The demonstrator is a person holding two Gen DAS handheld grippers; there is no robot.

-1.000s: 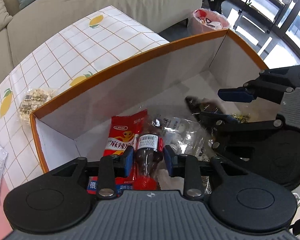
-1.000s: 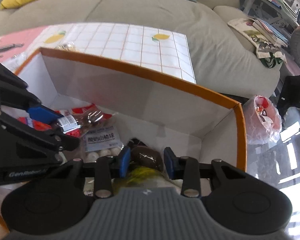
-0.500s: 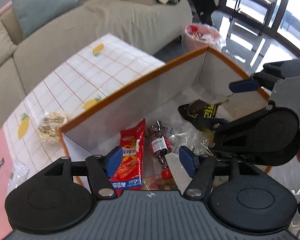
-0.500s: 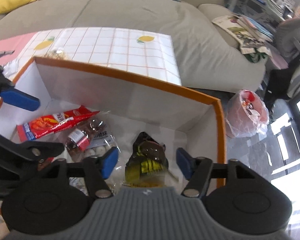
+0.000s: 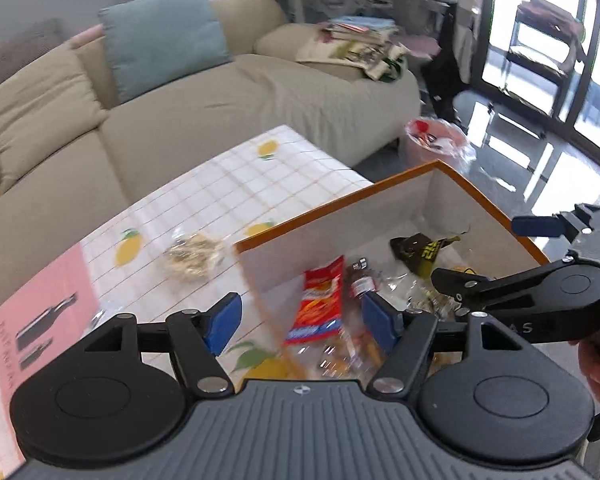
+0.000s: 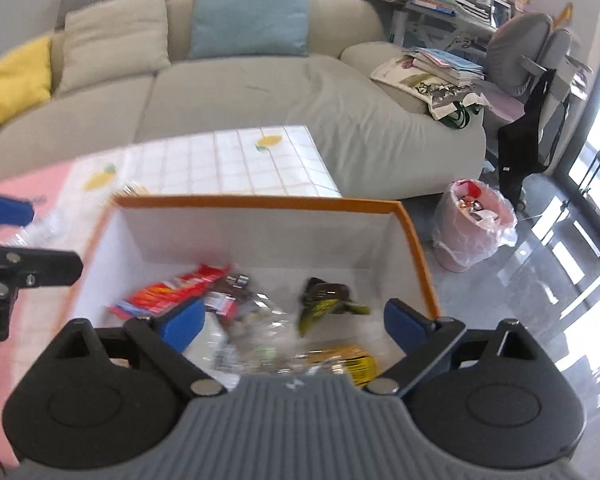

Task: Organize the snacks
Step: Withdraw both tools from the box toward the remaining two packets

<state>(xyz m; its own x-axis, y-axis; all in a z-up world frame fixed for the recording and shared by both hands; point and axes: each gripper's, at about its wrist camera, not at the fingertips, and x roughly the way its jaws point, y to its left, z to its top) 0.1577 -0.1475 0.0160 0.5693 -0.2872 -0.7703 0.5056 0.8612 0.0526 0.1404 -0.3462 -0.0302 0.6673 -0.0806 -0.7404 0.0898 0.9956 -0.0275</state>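
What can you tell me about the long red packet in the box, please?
The red packet is a long, flat pouch of glossy plastic film, red-orange with printing too blurred to read and a blue band at one end. It looks sealed and lies flat on the floor of the box, near the left wall, blue end toward the cameras. A small brown bottle-shaped snack lies against its side. Neither set of tongs touches it.

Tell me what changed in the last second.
Both grippers let go and rose out of the box: the left gripper released the small brown bottle, the right gripper the dark yellow-printed packet. Both now open. The red packet and the snack bag on the table stayed put.
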